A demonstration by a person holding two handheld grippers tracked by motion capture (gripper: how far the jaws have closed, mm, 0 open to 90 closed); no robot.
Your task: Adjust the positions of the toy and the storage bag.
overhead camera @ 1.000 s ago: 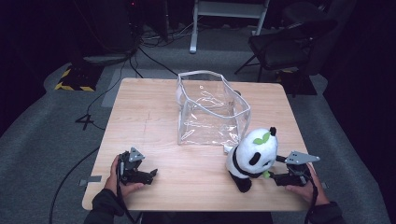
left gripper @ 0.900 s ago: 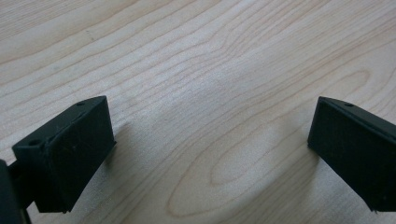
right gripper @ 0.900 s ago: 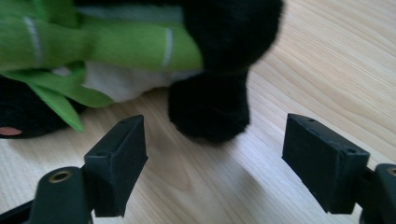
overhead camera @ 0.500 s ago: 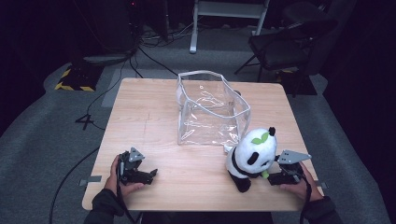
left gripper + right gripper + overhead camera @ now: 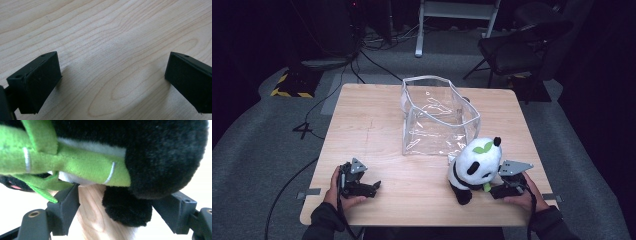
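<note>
A black-and-white panda plush (image 5: 476, 165) with a green leaf on its head sits on the wooden table (image 5: 367, 125) at the front right. My right gripper (image 5: 493, 190) is pushed in low against its right side. In the right gripper view the right gripper (image 5: 120, 197) stands open, its jaws on either side of a black paw (image 5: 127, 210), with bare wood between the left jaw and the paw. A green felt bamboo stalk (image 5: 82, 163) hangs just above. My left gripper (image 5: 373, 188) rests at the front left, and the left gripper (image 5: 112, 70) is open over bare wood.
A clear plastic bag (image 5: 437, 117) with a white rim stands open in the middle of the table, just behind the panda. Beyond the far table edge are a dark chair (image 5: 522, 50), cables on the floor and a white frame.
My right gripper has slid left, closer in under the panda. The left gripper and the clear bag have stayed put.
</note>
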